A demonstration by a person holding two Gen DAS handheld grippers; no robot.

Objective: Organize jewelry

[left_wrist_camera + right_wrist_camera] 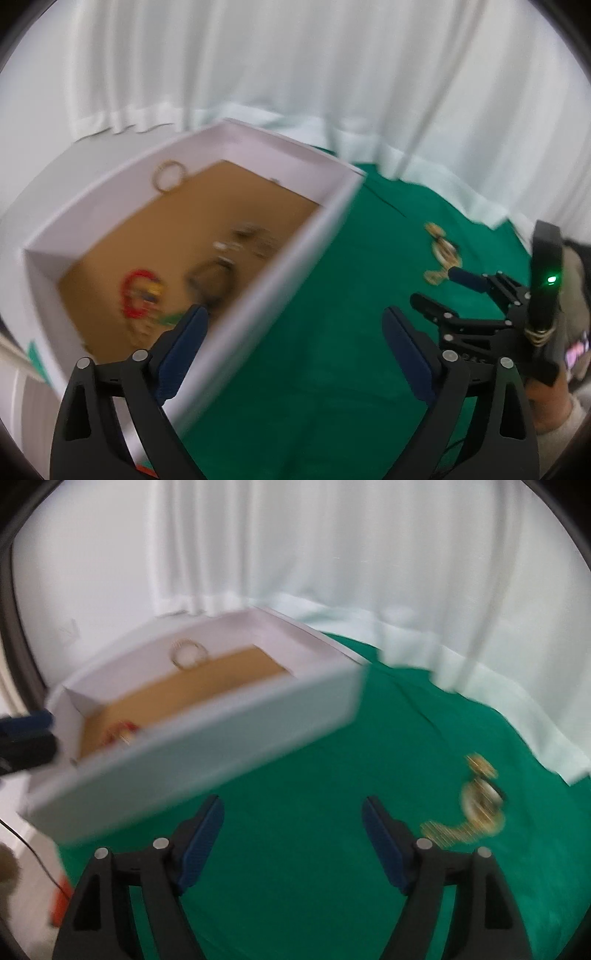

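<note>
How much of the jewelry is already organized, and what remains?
Done: a red bracelet, a thin ring and some blurred pieces lie inside the white box. In hand: nothing; the left gripper and right gripper are both open. Left: the gold jewelry on the green cloth.

- Green cloth point(295, 775) covers the table, under and ahead of both pairs of jaws.
- White box point(192, 738) lies on the cloth, ahead-left of the right jaws.
- Gold jewelry point(476, 808), blurred, lies on the cloth just right of the right jaws.
</note>
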